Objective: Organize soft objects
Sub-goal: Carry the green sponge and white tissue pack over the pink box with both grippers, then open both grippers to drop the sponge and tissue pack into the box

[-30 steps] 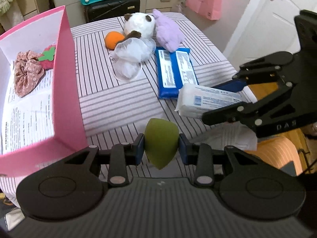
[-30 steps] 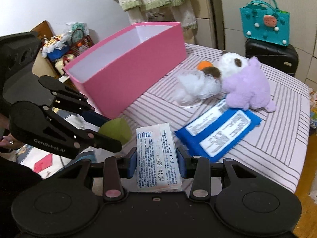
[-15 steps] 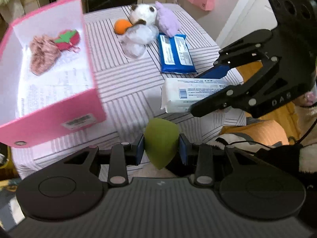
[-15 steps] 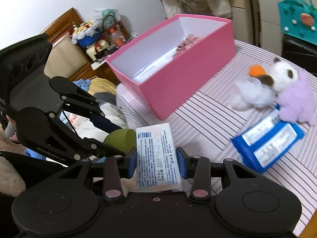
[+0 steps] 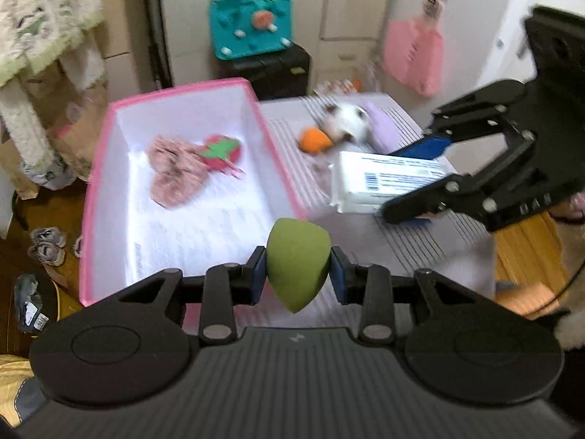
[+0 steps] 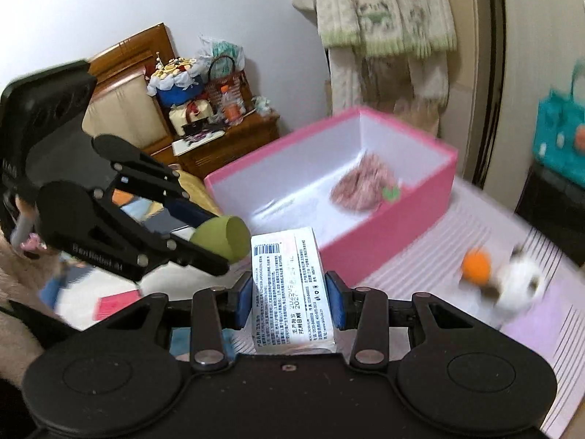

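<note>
My left gripper point(image 5: 297, 281) is shut on a green sponge point(image 5: 297, 263) and holds it above the near end of the open pink box point(image 5: 95, 168). My right gripper point(image 6: 290, 301) is shut on a white tissue pack point(image 6: 290, 285), raised above the striped table to the right of the box. The pack also shows in the left wrist view point(image 5: 384, 181). The box point(image 6: 395, 219) holds a pink scrunchie point(image 5: 175, 172) and a red strawberry toy point(image 5: 221, 150). The sponge shows in the right wrist view point(image 6: 221, 237), held by the left gripper.
On the striped table point(image 5: 420, 234) lie an orange ball point(image 5: 314, 139), a white plush point(image 5: 347, 120) and a purple plush point(image 5: 382, 124), all blurred. A teal bag point(image 5: 252, 22) sits on a black case behind. A wooden cabinet with clutter point(image 6: 219, 124) stands beyond the box.
Both grippers have risen and swung left towards the pink box with their loads. The sponge now hangs over the box's near end; the tissue pack is nearer the box.
</note>
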{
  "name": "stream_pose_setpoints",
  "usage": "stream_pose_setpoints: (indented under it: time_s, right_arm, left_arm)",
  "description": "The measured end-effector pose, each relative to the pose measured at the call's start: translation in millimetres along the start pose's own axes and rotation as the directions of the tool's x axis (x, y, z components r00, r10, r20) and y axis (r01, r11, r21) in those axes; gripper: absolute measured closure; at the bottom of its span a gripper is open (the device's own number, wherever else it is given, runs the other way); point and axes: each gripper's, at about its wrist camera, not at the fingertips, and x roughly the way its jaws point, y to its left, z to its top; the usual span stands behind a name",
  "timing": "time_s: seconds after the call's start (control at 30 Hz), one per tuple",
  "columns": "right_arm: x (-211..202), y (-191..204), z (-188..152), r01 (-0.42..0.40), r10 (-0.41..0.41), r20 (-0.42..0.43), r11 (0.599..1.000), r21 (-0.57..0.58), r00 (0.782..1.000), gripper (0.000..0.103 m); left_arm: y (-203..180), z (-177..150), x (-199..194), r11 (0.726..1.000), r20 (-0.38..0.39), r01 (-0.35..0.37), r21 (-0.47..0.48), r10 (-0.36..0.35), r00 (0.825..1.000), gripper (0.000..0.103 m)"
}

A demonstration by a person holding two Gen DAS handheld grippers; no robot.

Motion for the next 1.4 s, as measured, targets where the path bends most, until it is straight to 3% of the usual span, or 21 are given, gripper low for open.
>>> stream_pose_setpoints:
  time_s: [0.2,0.4,0.6,0.87,0.97,1.13,1.3,1.4]
  right_arm:
    - [32,-9,42,0.04,-0.038,0.015,0.989,-0.14,0.999,0.057]
    - [90,-26,81,0.044,-0.064,-0.069,0.962,-0.269,0.996,0.057]
    - [129,-48,95,0.055,-0.112,-0.157,0.942,-0.332,0.981,0.057]
    - [161,-49,98,-0.017,-0.106,-0.262,0.903,-0.429,0.959,0.061]
    - [173,-44,103,-0.057,-0.079,-0.285,0.896,-0.44,0.955,0.067]
    - [195,-48,100,-0.054,-0.093,-0.314,0.902,-0.428,0.945,0.071]
    - [184,-58,97,-0.027,-0.084,-0.278,0.926,-0.375,0.957,0.07]
    - [168,-62,98,0.002,-0.088,-0.238,0.94,-0.342,0.967,0.07]
  left_arm:
    - [42,34,43,0.997,0.004,-0.079,-0.013,0.079,0.997,0.068]
    - [92,68,102,0.987,-0.073,-0.149,-0.068,0.144,0.987,0.067]
    - [116,88,129,0.971,-0.1,-0.233,-0.052,0.227,0.969,0.067]
    - [130,103,160,0.971,-0.154,-0.228,-0.068,0.215,0.964,0.066]
    - [131,108,170,0.969,-0.159,-0.24,-0.057,0.229,0.96,0.066]
    - [129,111,177,0.963,-0.157,-0.27,-0.028,0.262,0.952,0.066]
    - [124,113,179,0.946,-0.131,-0.324,0.01,0.322,0.938,0.065]
    - [122,114,178,0.931,-0.105,-0.364,0.036,0.366,0.925,0.051]
